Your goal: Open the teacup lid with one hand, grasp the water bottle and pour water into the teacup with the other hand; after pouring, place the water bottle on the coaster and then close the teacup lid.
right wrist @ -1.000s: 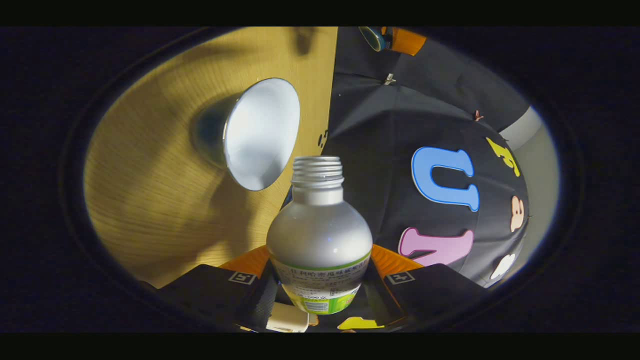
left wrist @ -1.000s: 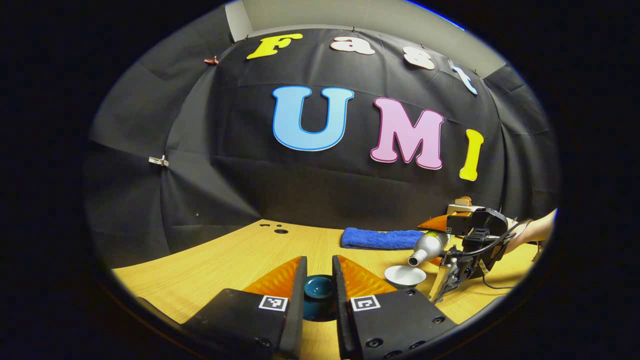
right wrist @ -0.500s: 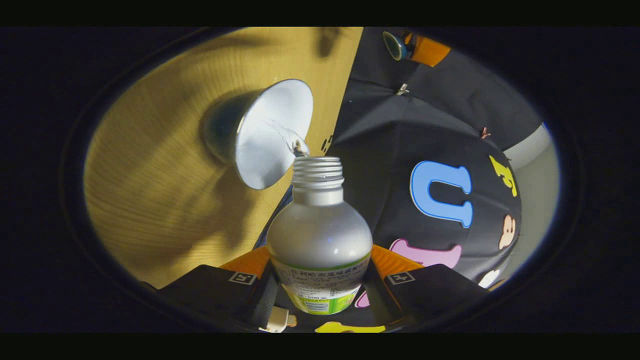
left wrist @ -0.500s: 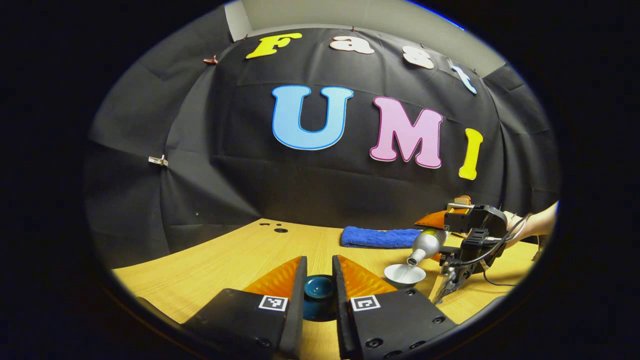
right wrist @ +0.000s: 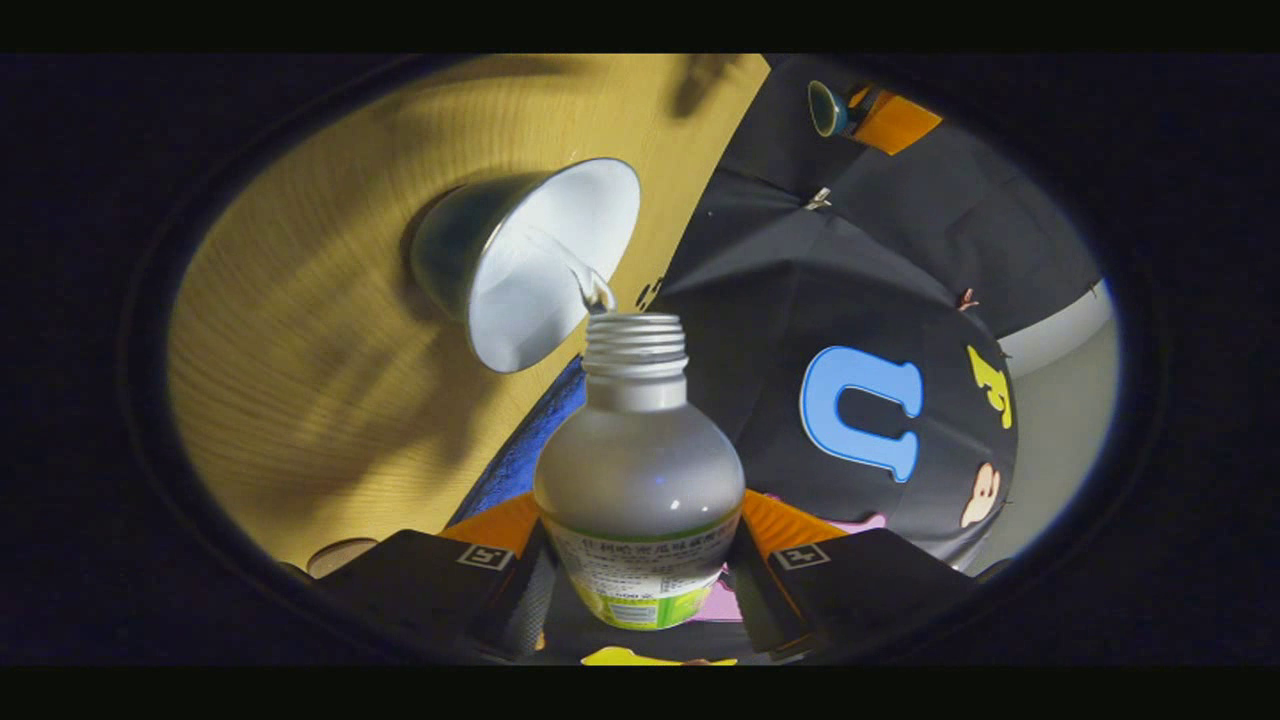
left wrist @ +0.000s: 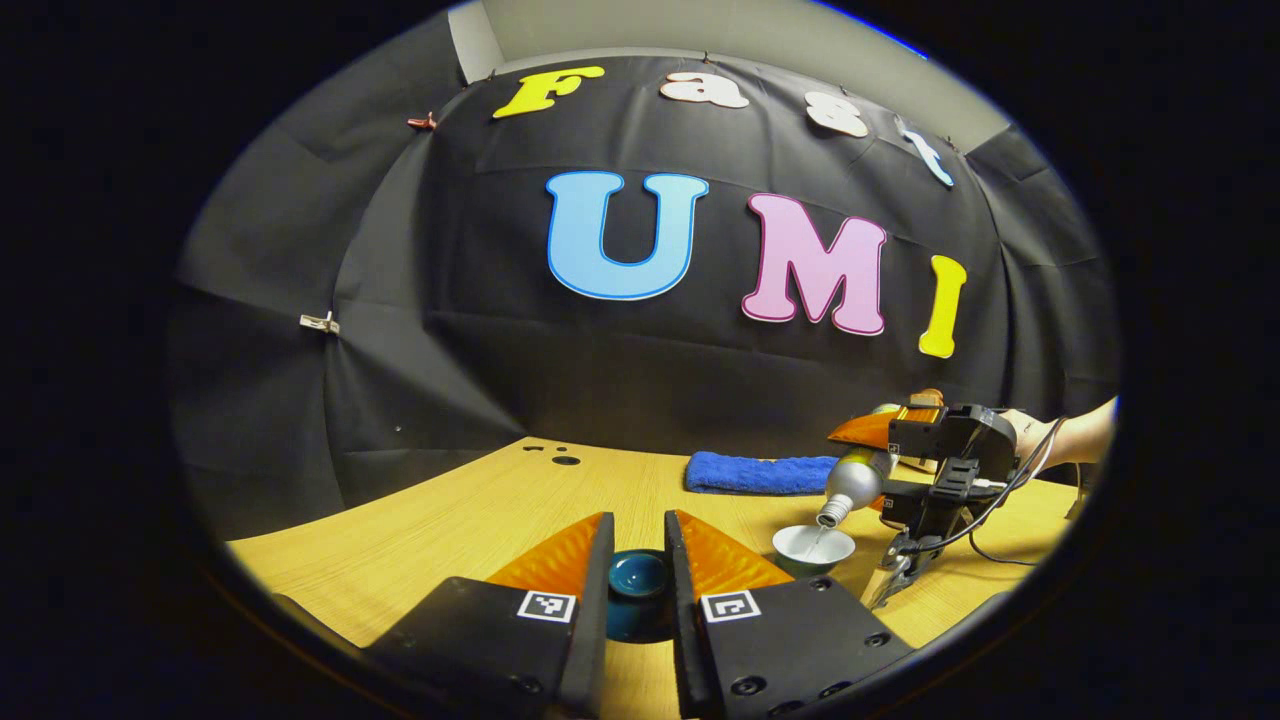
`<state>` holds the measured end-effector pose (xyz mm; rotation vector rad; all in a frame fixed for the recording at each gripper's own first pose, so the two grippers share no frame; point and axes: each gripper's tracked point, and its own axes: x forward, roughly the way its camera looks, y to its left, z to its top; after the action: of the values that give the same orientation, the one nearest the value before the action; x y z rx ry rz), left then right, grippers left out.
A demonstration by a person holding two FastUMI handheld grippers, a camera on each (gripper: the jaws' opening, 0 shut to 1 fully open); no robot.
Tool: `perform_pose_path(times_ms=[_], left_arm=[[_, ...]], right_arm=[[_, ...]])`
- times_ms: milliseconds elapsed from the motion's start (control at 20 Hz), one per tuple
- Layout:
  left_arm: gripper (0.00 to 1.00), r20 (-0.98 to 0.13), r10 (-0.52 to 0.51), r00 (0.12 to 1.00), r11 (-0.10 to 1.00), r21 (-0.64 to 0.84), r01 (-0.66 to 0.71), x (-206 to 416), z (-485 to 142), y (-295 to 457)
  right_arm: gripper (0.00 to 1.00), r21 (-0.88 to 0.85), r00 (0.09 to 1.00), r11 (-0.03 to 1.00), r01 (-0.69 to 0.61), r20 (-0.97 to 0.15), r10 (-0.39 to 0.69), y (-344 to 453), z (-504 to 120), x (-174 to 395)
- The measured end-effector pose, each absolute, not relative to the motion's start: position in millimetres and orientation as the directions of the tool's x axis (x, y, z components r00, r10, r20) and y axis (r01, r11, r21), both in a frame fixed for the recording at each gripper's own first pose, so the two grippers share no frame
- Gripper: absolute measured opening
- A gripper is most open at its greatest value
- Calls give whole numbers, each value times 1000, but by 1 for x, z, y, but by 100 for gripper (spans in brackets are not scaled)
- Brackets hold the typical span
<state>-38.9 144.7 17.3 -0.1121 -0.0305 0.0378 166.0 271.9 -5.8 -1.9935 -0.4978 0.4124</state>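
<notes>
My left gripper [left wrist: 638, 535] is shut on the dark teal teacup lid [left wrist: 640, 578] and holds it above the wooden table [left wrist: 470, 520]. To the right, the teacup [left wrist: 813, 545] stands uncovered with a white inside. My right gripper [right wrist: 640, 530] is shut on the silver water bottle [right wrist: 640, 470], which has no cap and tilts mouth-down over the teacup [right wrist: 540, 260]. A thin stream of water [right wrist: 590, 285] runs from the bottle mouth into the cup. In the left gripper view the bottle [left wrist: 850, 483] slants down to the left over the cup. A round brownish coaster [right wrist: 340, 555] peeks out at the lower left.
A folded blue towel [left wrist: 760, 472] lies near the back wall behind the cup. A person's hand [left wrist: 1065, 445] holds the right gripper, and a cable hangs from it. Small dark holes [left wrist: 562, 458] mark the table's far left part.
The right gripper has tipped the bottle further and lifted it slightly; water now streams into the teacup, where a second ago none flowed. The left gripper and lid stay put.
</notes>
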Motion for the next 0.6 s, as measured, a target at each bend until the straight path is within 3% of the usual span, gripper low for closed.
perform_pose_path(times_ms=[600], left_arm=[[31, 43, 39, 998, 995, -96, -35, -50, 24, 144]], right_arm=[[78, -855, 854, -438, 278, 11, 520, 271, 29, 163]])
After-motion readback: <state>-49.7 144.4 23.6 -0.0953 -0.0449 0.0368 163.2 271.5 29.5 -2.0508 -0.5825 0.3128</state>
